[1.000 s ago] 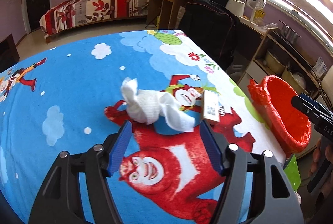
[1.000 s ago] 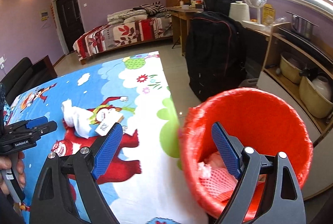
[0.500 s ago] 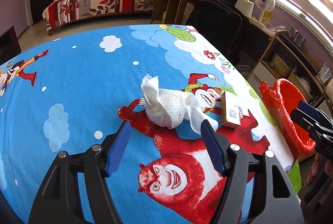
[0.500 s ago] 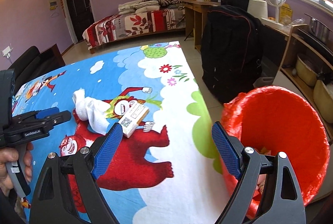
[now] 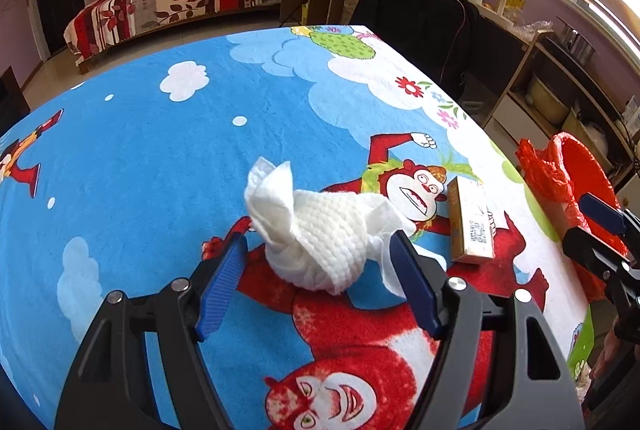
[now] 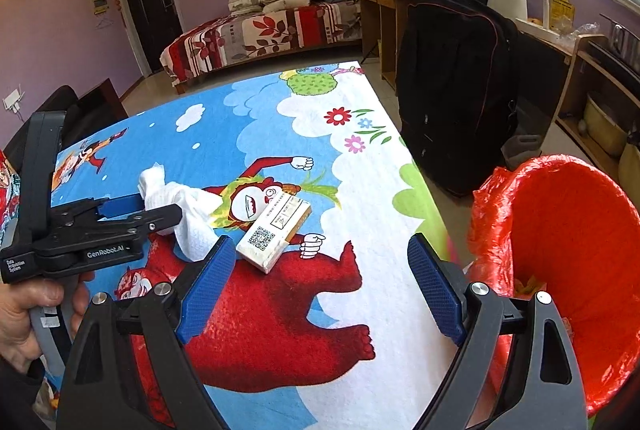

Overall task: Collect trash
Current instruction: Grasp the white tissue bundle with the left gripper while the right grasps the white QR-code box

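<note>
A crumpled white paper towel [image 5: 320, 230] lies on the cartoon-print tablecloth [image 5: 160, 150]. My left gripper [image 5: 318, 254] is open, its blue fingers on either side of the towel. The towel also shows in the right wrist view [image 6: 188, 206], with the left gripper [image 6: 132, 208] around it. A small yellow-white carton with a QR code [image 5: 470, 220] lies just right of the towel and shows in the right wrist view too [image 6: 274, 232]. My right gripper [image 6: 318, 254] is open and empty, over the table's right part, near the carton. A red-lined trash bin [image 6: 568, 250] stands off the table's right edge.
A black suitcase [image 6: 456, 90] stands on the floor beyond the bin. Wooden shelves with pots [image 6: 600, 102] line the right wall. A bed [image 6: 264, 30] and a desk [image 6: 384, 6] are at the far end of the room.
My left gripper has moved forward until its fingers flank the paper towel. My right gripper has swung left from over the bin toward the carton on the table.
</note>
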Tool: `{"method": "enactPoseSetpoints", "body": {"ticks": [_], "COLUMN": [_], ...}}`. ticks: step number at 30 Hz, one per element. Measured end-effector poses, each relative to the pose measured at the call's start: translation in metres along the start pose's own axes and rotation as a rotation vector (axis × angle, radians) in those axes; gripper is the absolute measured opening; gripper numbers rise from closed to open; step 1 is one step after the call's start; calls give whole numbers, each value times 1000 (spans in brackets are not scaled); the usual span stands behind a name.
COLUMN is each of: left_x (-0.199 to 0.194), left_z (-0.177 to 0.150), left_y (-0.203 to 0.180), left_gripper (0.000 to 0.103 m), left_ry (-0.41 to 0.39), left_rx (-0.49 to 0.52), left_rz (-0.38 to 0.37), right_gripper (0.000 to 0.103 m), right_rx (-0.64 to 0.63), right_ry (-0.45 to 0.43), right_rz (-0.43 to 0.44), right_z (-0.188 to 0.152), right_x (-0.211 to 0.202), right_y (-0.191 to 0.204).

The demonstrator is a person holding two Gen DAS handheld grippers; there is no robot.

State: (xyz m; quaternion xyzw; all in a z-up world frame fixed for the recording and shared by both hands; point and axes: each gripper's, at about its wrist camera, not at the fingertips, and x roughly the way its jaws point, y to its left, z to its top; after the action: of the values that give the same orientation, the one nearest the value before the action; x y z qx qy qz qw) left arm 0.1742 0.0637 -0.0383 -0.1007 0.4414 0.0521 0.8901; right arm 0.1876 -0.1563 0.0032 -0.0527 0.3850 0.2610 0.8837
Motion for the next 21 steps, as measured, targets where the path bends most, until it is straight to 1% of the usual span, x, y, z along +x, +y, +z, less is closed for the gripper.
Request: {"method": "enactPoseSetpoints", "body": {"ticks": [1,2,3,4,6,8,10,17,21], "left_x": [4,6,8,10,13,13,11,-4,-15], "left_z": [0,0,0,-1,-2,-2,-2,-7,-11], "left_y": [-1,-2,-2,-3,-3,-2,1,17,22], "left_gripper": [70,67,63,57,54,47,45,45,45], "left_ry": [11,18,25,34,40,37,32,14,2], "left_rx": [10,16,23,30,45,47,37,-16,-41], "left_rz": [-2,-1,-4,-7,-1,6,5,20,15], "right_gripper": [83,83,83,83,83,83,83,83,83], "right_rx": [1,3,4,3,2,-9,-40,21,-6], "right_ry": [5,8,11,14,17,19,13,54,76], "right_rz": [1,1,2,1,2,-6,-25,-3,-32], "right_z": [0,1,2,2,3,3,3,3,4], "right_x": [3,5,7,10,14,18,21,42,55], "right_y": [1,2,3,5,7,12,18,23,33]}}
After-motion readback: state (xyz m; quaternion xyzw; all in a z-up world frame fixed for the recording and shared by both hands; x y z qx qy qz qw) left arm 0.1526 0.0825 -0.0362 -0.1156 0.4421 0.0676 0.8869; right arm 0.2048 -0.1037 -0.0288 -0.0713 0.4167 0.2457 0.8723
